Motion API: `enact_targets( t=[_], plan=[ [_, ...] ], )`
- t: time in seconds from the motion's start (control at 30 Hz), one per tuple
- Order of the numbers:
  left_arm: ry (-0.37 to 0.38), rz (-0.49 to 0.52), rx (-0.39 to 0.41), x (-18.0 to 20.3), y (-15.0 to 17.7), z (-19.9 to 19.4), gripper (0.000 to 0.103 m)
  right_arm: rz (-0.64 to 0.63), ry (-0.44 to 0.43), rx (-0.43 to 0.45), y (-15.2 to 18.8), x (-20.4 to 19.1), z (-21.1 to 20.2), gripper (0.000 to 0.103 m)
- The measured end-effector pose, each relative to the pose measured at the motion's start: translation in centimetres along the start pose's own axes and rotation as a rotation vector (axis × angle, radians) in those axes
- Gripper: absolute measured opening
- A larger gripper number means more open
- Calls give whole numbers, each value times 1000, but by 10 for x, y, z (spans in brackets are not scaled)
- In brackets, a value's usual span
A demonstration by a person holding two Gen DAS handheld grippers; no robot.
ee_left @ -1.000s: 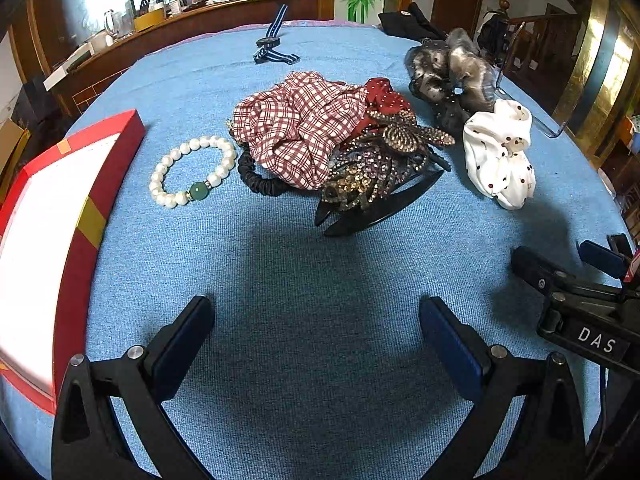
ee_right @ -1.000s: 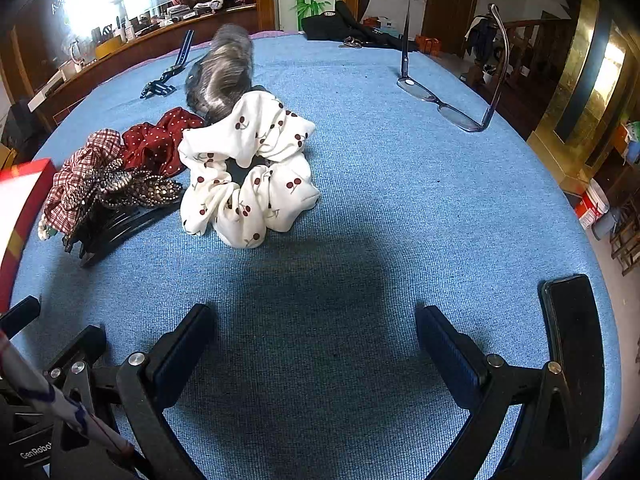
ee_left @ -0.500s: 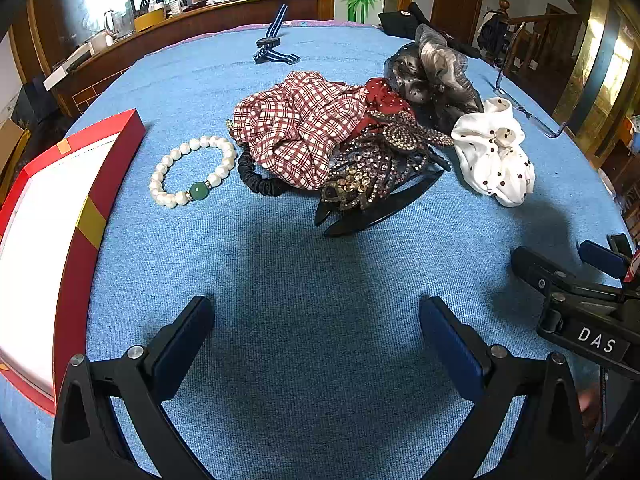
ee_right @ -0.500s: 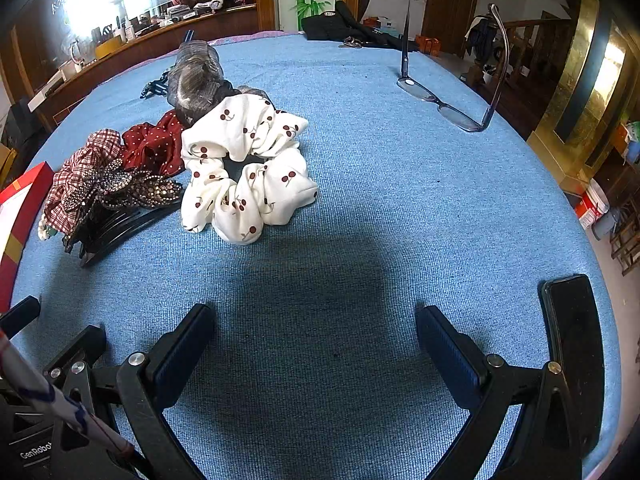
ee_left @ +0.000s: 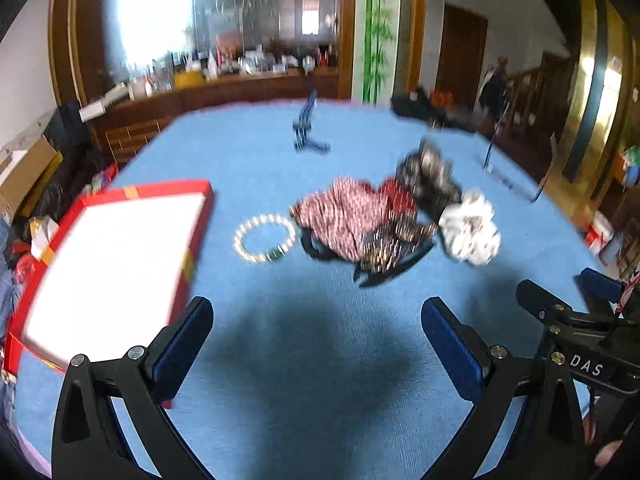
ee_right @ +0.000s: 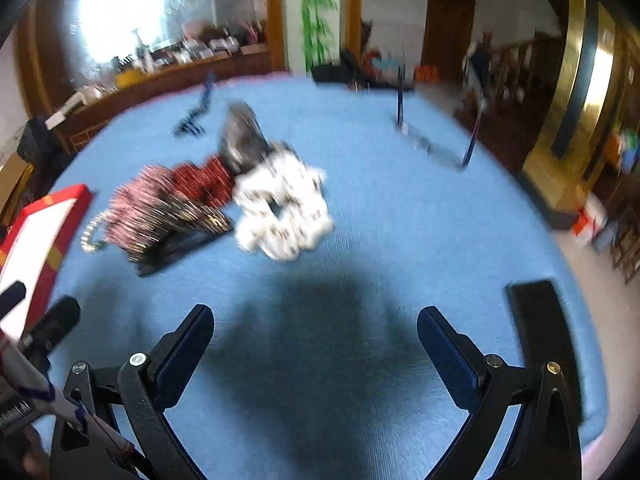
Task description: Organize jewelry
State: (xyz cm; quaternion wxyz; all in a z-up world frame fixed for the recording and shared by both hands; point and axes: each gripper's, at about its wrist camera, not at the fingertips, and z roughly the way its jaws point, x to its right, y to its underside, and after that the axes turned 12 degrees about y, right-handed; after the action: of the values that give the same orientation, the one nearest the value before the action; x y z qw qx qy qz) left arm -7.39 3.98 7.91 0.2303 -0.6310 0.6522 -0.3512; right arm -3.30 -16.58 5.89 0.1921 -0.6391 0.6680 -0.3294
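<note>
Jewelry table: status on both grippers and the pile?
Left gripper open, empty. Right gripper open, empty. Pearl bracelet and scrunchie pile untouched on blue cloth, red box alongside. Frames blurred; nothing blocking.

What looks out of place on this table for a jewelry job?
The eyeglasses resting lenses-down, temples sticking up, aren't jewelry. The scrunchies and hair clip lie heaped together beside the bead bracelet, and the red box holds nothing yet.
</note>
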Motion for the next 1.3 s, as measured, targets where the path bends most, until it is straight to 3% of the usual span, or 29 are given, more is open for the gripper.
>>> enact_targets(
  t=[0.23,0.33,1.3],
  plan=[
    [-24,1,56,-8,-8,-26,103,-12,-16,124,-4,-13,-51,103],
    [-18,1,47,-9,-7,-27,103,5,-51,131,-7,-17,-59,103],
    [-18,3,-5,-16,3,-17,103,10,-18,104,-1,-19,-54,103]
  ],
)
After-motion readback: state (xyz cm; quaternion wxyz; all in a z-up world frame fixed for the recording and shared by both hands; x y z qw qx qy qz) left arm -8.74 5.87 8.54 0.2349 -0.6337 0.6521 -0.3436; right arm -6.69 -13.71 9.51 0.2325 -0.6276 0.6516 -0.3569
